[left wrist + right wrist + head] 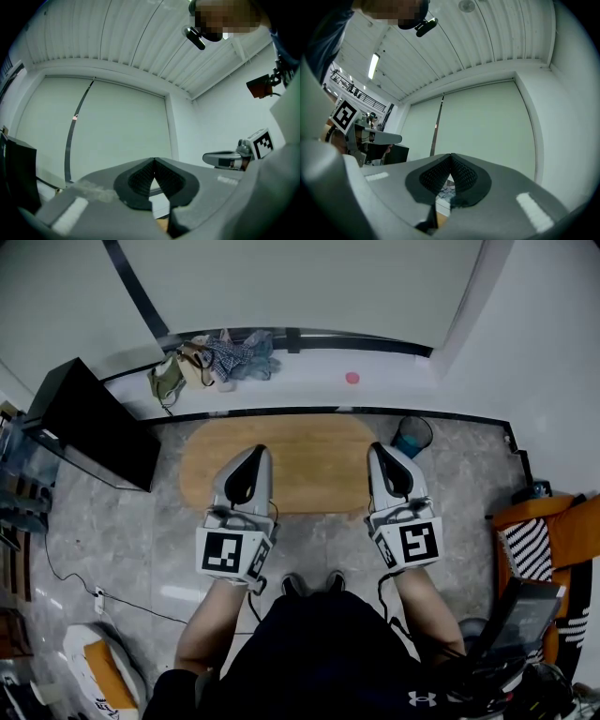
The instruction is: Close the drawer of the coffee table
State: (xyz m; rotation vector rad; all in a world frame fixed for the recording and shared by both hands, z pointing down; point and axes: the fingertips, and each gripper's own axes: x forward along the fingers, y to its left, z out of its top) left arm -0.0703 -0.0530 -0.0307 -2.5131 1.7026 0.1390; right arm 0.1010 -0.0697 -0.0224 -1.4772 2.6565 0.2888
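Standing at the near long side of the oval wooden coffee table (309, 474), shoes (314, 584) just short of its edge on the grey stone floor (112, 531). Holding the left gripper (259, 450) over the table's left half and the right gripper (377, 447) over its right half, side by side and well apart, both aimed away from the body toward the far wall. Gripping nothing with either. Seen in the left gripper view: ribbed dark pads (140, 180) pressed together at the tip, only pale wall and blind beyond. Same in the right gripper view: pads meeting at the tip, empty between. Cannot tell from any view where to find the drawer, or whether open or shut; hidden beneath the tabletop from above. Around the table: a black screen (94, 423) just beside its left end, a blue bin (411, 437) near its far right corner, a heap of bags and clothes (211, 360) on the ledge behind, a small pink thing (352, 378) farther along that ledge, an orange chair (548, 531) well off to the right.
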